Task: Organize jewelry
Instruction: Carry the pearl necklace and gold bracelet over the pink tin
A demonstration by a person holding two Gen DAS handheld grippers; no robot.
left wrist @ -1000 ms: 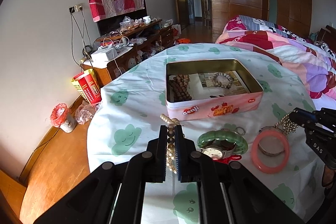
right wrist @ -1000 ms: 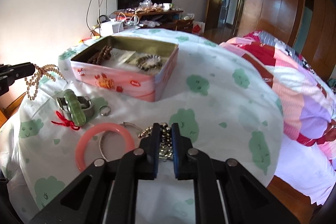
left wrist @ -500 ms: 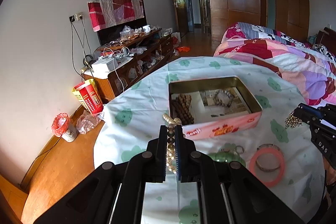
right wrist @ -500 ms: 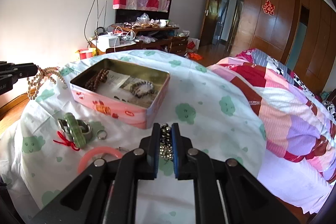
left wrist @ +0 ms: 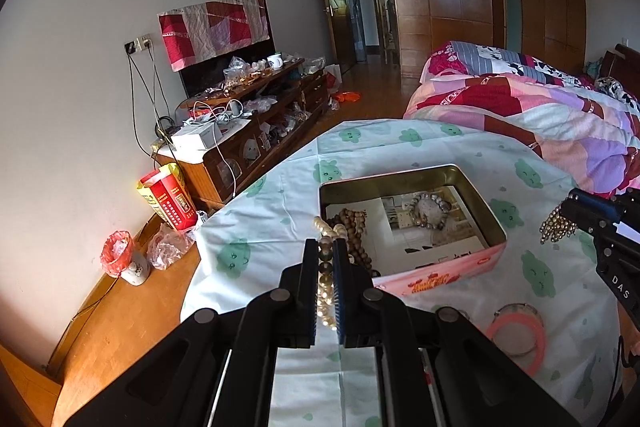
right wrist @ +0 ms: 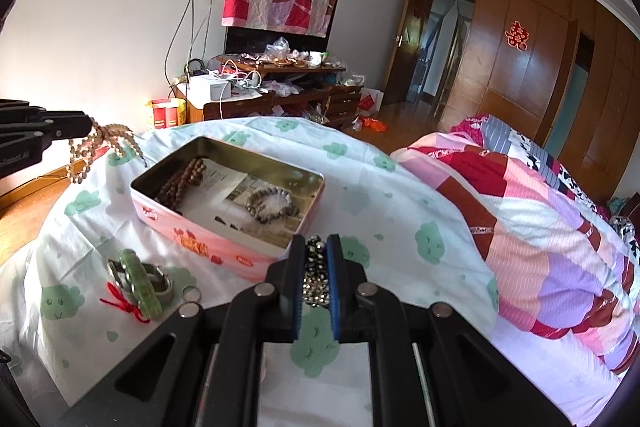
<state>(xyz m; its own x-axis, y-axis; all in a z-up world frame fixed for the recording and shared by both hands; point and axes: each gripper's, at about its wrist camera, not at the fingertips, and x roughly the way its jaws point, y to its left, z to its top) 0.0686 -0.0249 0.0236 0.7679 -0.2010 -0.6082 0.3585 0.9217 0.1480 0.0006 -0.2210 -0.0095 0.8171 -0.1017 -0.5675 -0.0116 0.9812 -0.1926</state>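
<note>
While clamped, pearl strand [left wrist: 326,291] between left tongs [left wrist: 325,247].

- Pearl necklace [left wrist: 326,267]: cream beads, clamped in the left claw [left wrist: 326,255], hanging in loops above the worktop.
- Metal bead chain [right wrist: 316,275]: dark silver, bunched, clamped in the right claw [right wrist: 316,251].
- Pink tin [right wrist: 240,251]: open, holding brown wooden beads [right wrist: 180,183] and a grey bead bracelet [right wrist: 272,205].
- Green bangle [right wrist: 140,279], pink bangle [left wrist: 516,341]: on the worktop.

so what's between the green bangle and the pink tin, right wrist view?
Nothing: bare cloud-print cloth separates the green bangle from the pink tin. The right wrist view shows it; the left claw's body hides that stretch in its own view.
</note>
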